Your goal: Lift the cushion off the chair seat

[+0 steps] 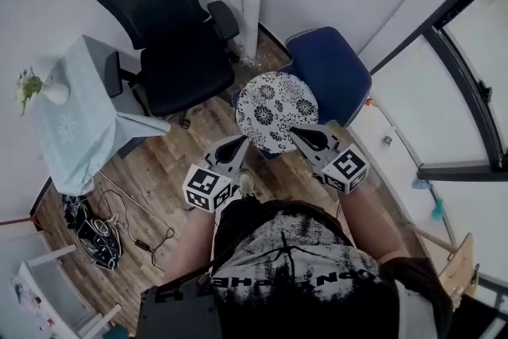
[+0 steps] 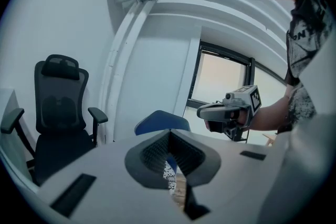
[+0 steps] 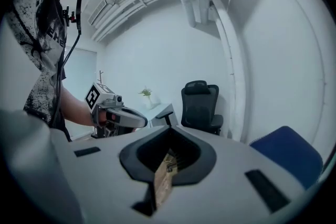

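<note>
The round printed cushion (image 1: 276, 109) hangs in front of the blue chair (image 1: 337, 71), which lies at its 1 o'clock; I judge it is already off the seat. The left gripper (image 1: 240, 143) at 7 o'clock and the right gripper (image 1: 296, 132) at 5 o'clock each pinch its rim with narrow jaws, probably to share the weight. Only the gripper views show the strip caught between the jaws; only the head view shows the whole cushion.

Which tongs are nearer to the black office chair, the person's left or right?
Left. The left tongs point at the patterned cushion's edge on the black office chair's side. The right tongs are at its opposite edge, beside the blue chair.
</note>
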`<move>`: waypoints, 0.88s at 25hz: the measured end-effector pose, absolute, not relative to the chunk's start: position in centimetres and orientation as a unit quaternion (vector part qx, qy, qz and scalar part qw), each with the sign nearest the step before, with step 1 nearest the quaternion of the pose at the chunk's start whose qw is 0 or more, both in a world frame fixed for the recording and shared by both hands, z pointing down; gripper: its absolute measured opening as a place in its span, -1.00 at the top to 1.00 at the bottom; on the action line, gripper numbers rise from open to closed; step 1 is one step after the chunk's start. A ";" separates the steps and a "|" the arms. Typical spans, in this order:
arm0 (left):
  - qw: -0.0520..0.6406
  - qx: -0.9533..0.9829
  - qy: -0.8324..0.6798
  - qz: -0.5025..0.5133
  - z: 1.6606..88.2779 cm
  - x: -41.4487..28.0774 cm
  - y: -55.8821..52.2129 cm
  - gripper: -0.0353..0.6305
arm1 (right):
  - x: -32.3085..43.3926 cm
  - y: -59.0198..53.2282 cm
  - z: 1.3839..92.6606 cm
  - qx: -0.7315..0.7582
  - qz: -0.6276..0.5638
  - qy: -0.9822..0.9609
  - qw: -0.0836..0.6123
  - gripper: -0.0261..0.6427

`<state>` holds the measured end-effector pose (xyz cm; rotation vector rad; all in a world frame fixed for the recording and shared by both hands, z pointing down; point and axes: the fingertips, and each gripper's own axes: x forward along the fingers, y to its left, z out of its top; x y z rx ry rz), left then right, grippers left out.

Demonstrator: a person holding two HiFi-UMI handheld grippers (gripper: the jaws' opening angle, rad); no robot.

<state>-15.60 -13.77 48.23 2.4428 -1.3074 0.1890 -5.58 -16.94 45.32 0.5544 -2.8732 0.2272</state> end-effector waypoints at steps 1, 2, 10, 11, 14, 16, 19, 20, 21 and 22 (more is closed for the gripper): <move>0.181 0.868 -0.457 0.072 48.4 -16.2 -14.5 0.85 | -6.0 -17.6 45.4 0.198 0.079 -0.971 0.104 0.87; 0.180 0.871 -0.450 0.078 48.7 -16.7 -15.3 0.85 | -6.4 -18.2 45.7 0.208 0.082 -0.969 0.106 0.87; 0.184 0.897 -0.381 0.128 52.7 -18.0 -19.5 0.85 | -6.8 -20.9 49.0 0.289 0.111 -0.941 0.139 0.87; 0.186 0.898 -0.376 0.130 53.1 -18.0 -19.9 0.85 | -6.7 -21.0 49.3 0.294 0.112 -0.938 0.143 0.87; 0.195 0.898 -0.369 0.139 54.8 -17.8 -21.0 0.85 | -6.4 -21.4 50.5 0.299 0.109 -0.934 0.164 0.87; 0.200 0.896 -0.369 0.147 55.8 -17.2 -21.4 0.85 | -6.0 -21.8 51.2 0.295 0.108 -0.933 0.176 0.87; 0.206 0.892 -0.369 0.162 57.3 -16.0 -21.7 0.85 | -5.3 -22.5 52.1 0.286 0.108 -0.933 0.189 0.87; 0.212 0.888 -0.372 0.166 57.8 -15.7 -21.8 0.85 | -5.2 -22.8 52.4 0.281 0.110 -0.934 0.191 0.87; 0.220 0.884 -0.377 0.170 58.5 -15.5 -21.9 0.85 | -5.1 -23.0 52.7 0.274 0.112 -0.936 0.193 0.87; 0.228 0.878 -0.384 0.174 59.2 -15.5 -21.9 0.85 | -5.1 -23.3 53.1 0.265 0.114 -0.937 0.195 0.87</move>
